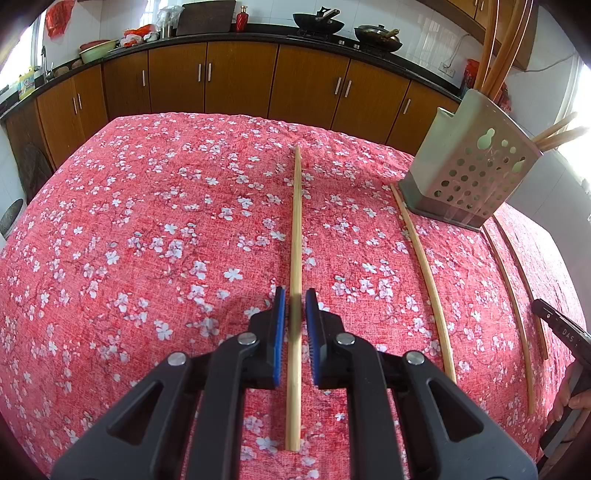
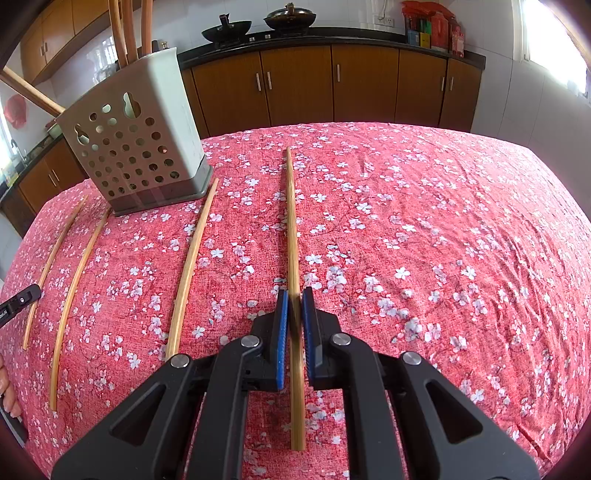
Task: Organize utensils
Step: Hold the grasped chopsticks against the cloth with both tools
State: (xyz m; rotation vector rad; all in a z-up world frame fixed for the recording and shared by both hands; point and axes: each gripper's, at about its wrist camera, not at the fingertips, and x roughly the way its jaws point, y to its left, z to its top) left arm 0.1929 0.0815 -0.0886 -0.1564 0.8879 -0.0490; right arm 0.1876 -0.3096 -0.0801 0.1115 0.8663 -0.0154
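In the left wrist view, a pale bamboo chopstick [image 1: 296, 221] lies on the red floral tablecloth [image 1: 166, 221], and my left gripper [image 1: 295, 306] is shut on it between its blue pads. In the right wrist view, my right gripper [image 2: 294, 306] is shut the same way on a darker chopstick [image 2: 291, 221] that points away along the cloth. A grey perforated utensil holder [image 1: 469, 170] [image 2: 140, 147] stands at the back between both grippers, with several chopsticks [image 2: 125, 33] upright in it. Two loose chopsticks [image 2: 192, 258] [image 2: 74, 288] lie on the cloth between the grippers.
The table's far edge faces brown kitchen cabinets [image 1: 240, 77] under a black counter with woks [image 1: 317, 22]. A hand [image 1: 576, 402] and the other gripper's black tip [image 1: 561, 325] show at the right edge of the left view. Flat cloth stretches wide to the right [image 2: 443, 240].
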